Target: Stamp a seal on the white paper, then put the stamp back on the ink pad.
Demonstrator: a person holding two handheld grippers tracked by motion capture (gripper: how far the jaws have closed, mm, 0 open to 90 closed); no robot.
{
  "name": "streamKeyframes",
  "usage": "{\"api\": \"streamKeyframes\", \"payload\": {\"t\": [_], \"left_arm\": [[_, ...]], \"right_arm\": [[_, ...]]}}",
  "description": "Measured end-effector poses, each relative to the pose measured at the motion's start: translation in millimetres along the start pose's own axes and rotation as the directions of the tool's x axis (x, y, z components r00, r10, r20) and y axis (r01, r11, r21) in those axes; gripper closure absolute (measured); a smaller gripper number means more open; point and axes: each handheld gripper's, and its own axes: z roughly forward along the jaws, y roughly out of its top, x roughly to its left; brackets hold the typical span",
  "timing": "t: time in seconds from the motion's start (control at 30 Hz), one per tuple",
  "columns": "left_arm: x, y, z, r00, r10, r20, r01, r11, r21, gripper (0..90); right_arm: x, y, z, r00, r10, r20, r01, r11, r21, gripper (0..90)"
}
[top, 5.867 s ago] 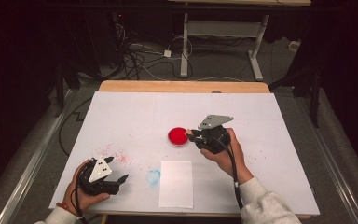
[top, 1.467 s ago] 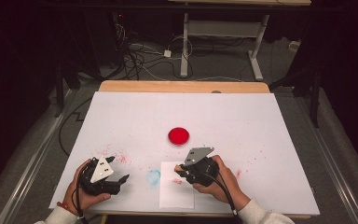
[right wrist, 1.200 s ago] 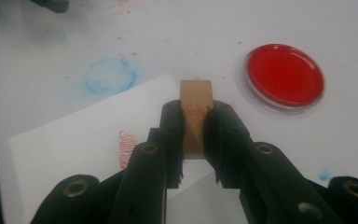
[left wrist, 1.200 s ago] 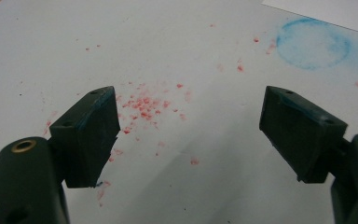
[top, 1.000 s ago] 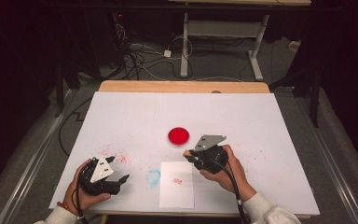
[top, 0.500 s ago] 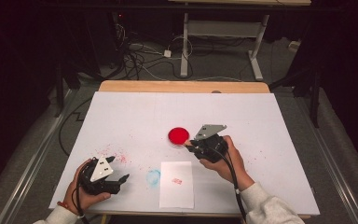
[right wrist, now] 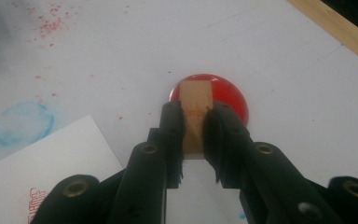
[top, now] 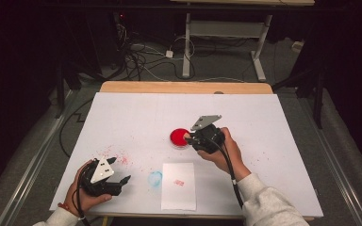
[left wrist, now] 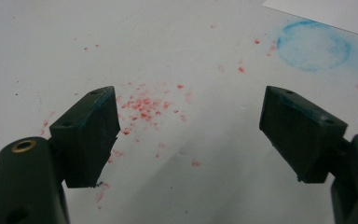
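Nearest the person, the left gripper (top: 122,181) rests low on the white surface (top: 122,117), fingers (left wrist: 91,135) spread wide around nothing. Beyond it lies the white paper sheet (top: 179,188) with a red imprint. Farther on, the right gripper (right wrist: 198,119) is clamped on a small tan wooden stamp (right wrist: 195,109), whose long axis runs straight ahead along the fingers, its tip over the round red ink pad (right wrist: 230,100).

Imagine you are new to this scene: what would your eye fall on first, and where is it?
The bright red ink pad at mid-table stands out first, with the right gripper pressing a small wooden stamp onto it. Next comes the white sheet of paper at the near edge, bearing a red stamped mark. Beside it lie a blue ring stain and red speckles.
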Motion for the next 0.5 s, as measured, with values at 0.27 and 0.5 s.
{"api": "streamKeyframes", "payload": {"t": [0.27,0.5], "left_arm": [[0.3,-0.7,-0.4,1.0000,-0.003,-0.002,0.003,1.0000,0.001,18.9],[-0.6,-0.1,0.8,1.0000,0.004,0.001,-0.004,1.0000,0.006,18.9]], "right_arm": [[-9.6,3.1,10.1,0.9995,0.027,0.014,-0.028,0.999,0.018,76.0],[-15.6,5.9,21.6,0.9984,0.050,0.026,-0.051,0.998,0.038,76.0]]}}
